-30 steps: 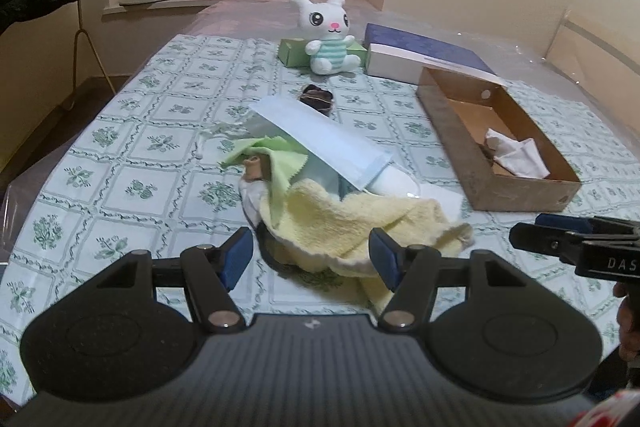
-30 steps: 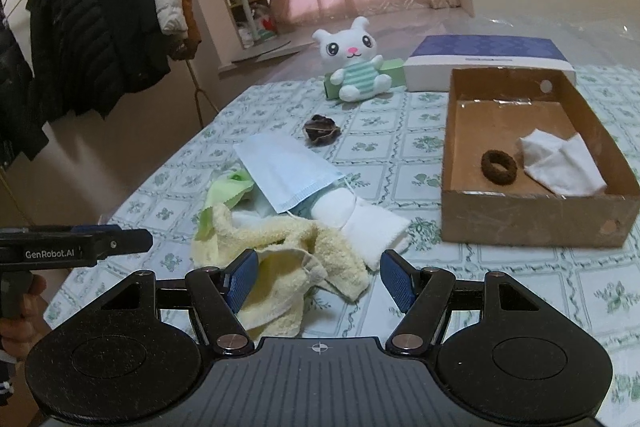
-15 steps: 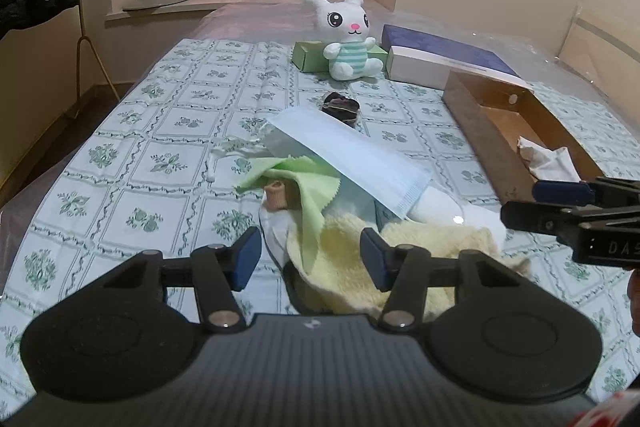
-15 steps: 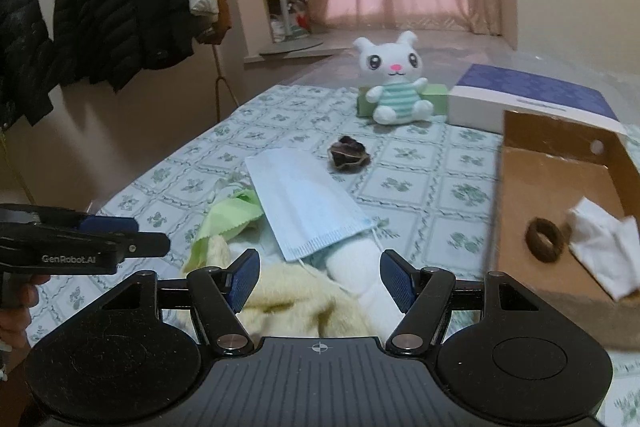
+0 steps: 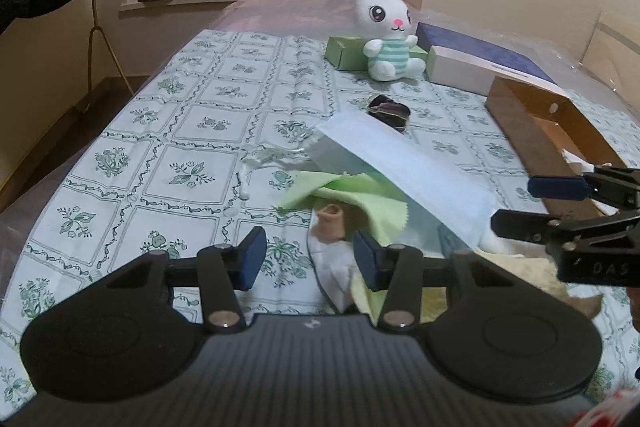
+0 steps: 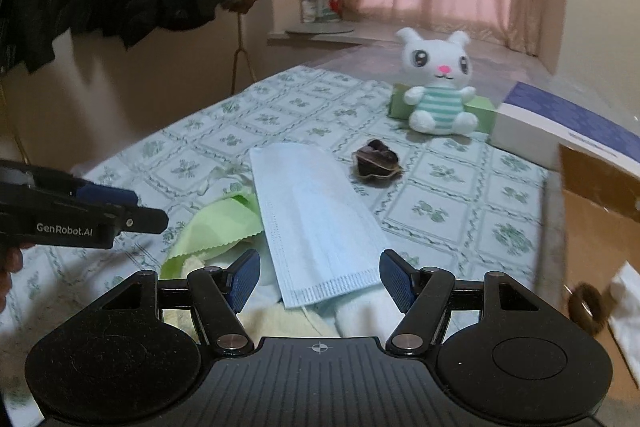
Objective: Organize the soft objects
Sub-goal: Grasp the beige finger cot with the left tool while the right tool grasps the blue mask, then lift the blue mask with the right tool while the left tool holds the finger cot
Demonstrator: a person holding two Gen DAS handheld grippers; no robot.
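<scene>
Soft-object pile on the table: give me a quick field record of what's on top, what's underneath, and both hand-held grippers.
top of pile: pale blue pleated face mask
under mask: light green zigzag-edged cloth, pale yellow terry towel
left hand-held gripper: jaws closing, nothing pressed, just short of beige sock cuff
right hand-held gripper: open, mask's near edge between fingers
box: brown cardboard box
elsewhere: white plush bunny, dark brown scrunchie
</scene>
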